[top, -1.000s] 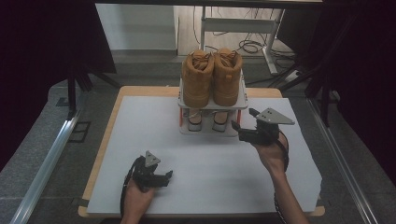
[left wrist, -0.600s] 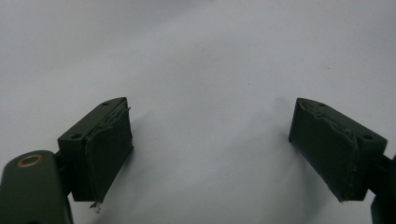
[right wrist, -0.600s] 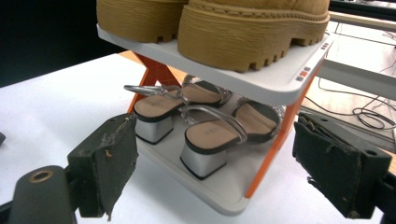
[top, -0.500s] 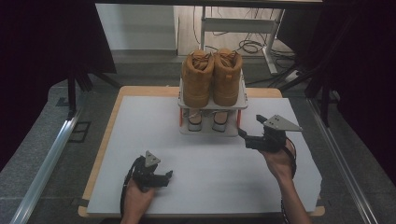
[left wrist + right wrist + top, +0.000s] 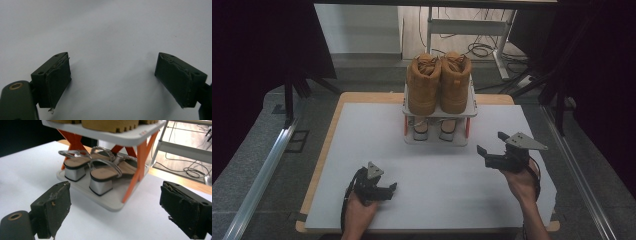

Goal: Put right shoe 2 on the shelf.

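Left claw (image 5: 388,189) rests low on the worktop (image 5: 437,190) at 7 o'clock, spread; right claw (image 5: 486,150) hovers at 4 o'clock, spread, facing the shoe rack (image 5: 439,116).

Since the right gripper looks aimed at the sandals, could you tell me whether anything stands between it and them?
Bare table lies between the right gripper and the sandals. The orange post at the rack's near corner stands just beside them, and the upper shelf hangs close overhead.

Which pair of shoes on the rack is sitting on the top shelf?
The tan lace-up boots. They stand on the upper shelf of the small shoe rack, while the silver block-heel sandals sit on the lower one.
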Tool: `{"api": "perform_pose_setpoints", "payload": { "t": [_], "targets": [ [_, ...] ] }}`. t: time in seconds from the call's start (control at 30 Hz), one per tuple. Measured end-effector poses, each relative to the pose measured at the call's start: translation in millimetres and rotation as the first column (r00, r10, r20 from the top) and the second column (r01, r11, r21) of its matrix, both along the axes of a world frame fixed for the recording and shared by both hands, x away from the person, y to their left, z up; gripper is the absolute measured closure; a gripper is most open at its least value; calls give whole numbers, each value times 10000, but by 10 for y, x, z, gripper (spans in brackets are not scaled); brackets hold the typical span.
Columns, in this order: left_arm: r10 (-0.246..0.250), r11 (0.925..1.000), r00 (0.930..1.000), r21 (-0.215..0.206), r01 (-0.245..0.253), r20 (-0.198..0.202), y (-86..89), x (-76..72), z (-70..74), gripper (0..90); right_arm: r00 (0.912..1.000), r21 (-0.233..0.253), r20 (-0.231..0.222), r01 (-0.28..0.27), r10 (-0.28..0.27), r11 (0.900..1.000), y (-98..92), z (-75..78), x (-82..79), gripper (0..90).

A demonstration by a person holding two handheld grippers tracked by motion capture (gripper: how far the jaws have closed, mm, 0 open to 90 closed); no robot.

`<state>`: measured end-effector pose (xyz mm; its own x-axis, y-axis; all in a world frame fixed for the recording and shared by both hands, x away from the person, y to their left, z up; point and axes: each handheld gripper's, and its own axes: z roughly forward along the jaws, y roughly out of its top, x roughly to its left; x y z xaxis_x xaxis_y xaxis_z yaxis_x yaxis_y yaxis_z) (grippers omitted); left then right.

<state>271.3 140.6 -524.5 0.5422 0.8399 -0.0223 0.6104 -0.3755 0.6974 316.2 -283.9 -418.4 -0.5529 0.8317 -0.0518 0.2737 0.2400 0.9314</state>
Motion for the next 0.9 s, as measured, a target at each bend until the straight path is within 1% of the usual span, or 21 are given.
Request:
{"api": "perform_pose_setpoints", "payload": {
  "t": [0.2, 0.3, 0.47, 0.6, 0.9],
  "targets": [
    [-1, 10000, 10000, 8, 1, -27, 1, -1, 1, 133, 9995, 46, -205, 258, -257, 9997, -158, -110, -90, 92],
    [-3, 10000, 10000, 6, 3, -29, 1, -1, 1, 133, 9988, -18, -300, 392, -393, 9992, -234, -167, -137, 91],
    [-2, 10000, 10000, 8, 2, -30, 1, -1, 1, 133, 9976, -303, -422, 530, -543, 9981, -342, -252, -202, 87],
    [-5, 10000, 10000, 8, 5, -31, 1, -1, 1, 133, 9961, -387, -571, 654, -676, 9971, -421, -317, -251, 85],
    [1, 10000, 10000, 8, -1, -26, 0, -2, 1, 133, 9897, -632, -1100, 850, -916, 9944, -567, -487, -337, 73]
  ]
}}
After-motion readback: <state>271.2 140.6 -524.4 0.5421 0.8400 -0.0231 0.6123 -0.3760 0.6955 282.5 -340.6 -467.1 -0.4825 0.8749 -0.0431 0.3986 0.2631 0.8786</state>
